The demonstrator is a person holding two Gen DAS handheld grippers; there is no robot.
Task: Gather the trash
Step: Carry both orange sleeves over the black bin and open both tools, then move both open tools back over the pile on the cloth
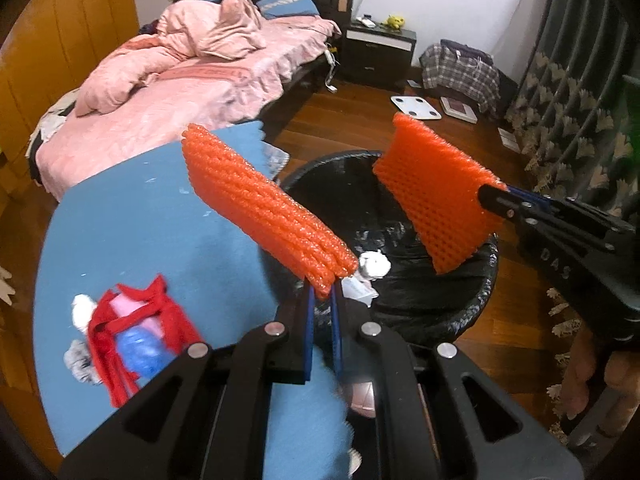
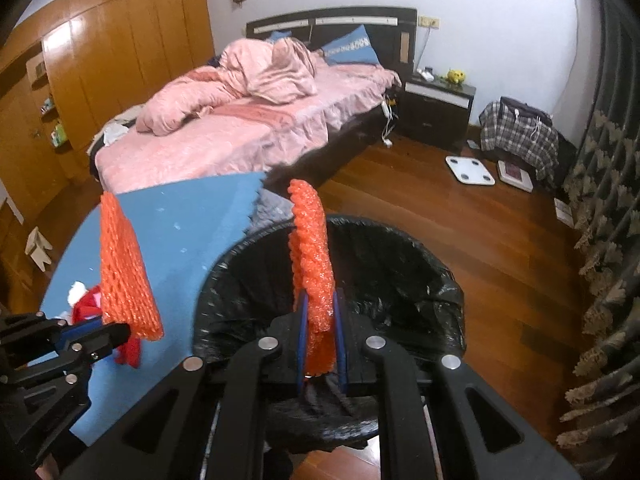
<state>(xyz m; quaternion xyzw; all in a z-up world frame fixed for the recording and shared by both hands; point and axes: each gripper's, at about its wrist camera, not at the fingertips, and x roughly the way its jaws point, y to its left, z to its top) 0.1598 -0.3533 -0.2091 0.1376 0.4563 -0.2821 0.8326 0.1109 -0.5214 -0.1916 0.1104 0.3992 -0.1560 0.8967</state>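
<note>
My left gripper (image 1: 324, 292) is shut on the end of an orange foam net (image 1: 268, 208), which sticks up over the near edge of the black-bagged trash bin (image 1: 486, 280). To the right, my right gripper (image 1: 490, 194) is shut on a second orange foam net (image 1: 436, 196) above the bin's mouth. In the right wrist view the right gripper (image 2: 320, 296) pinches its net (image 2: 312, 256) straight over the bin (image 2: 440, 276). The left gripper (image 2: 120, 330) holds the other net (image 2: 124, 272) over the blue mat (image 2: 180, 240). Crumpled white paper (image 1: 374, 266) lies inside the bin.
A red mesh bag with soft items (image 1: 132, 336) lies on the blue mat (image 1: 140, 220) left of the bin. Behind are a pink bed (image 1: 192, 80), a dark nightstand (image 1: 378, 52), a white scale (image 1: 416, 106), a plaid bag (image 1: 460, 68) and curtains (image 1: 572, 120) on the right.
</note>
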